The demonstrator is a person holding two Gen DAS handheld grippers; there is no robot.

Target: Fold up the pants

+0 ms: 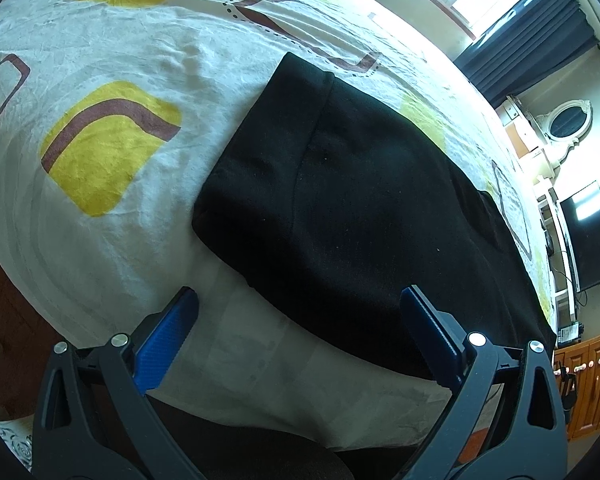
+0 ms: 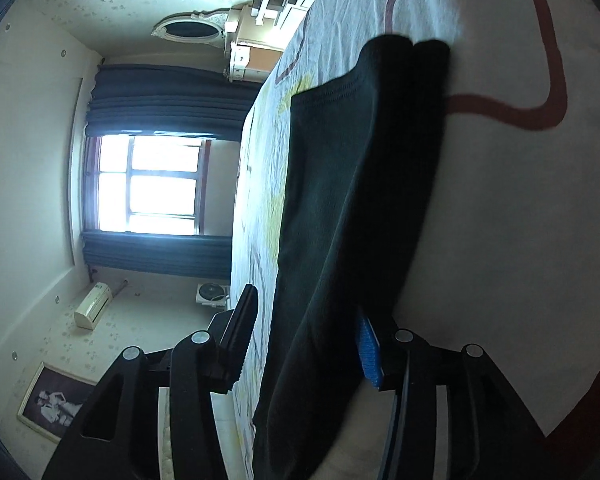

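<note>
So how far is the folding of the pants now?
The black pants already lie doubled on the bedsheet, layers stacked. The left gripper is open beside the near edge; the right gripper is open around the fabric edge, not clamped. At least one more fold probably remains.

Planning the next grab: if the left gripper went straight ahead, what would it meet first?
Most likely the near edge of the black pants lying on the bedsheet; the left gripper is open, though depth is uncertain.

Black hand-held gripper (image 1: pixel 298 304), blue ribbed pads (image 1: pixel 164 340), silver screws (image 1: pixel 476 338).
</note>
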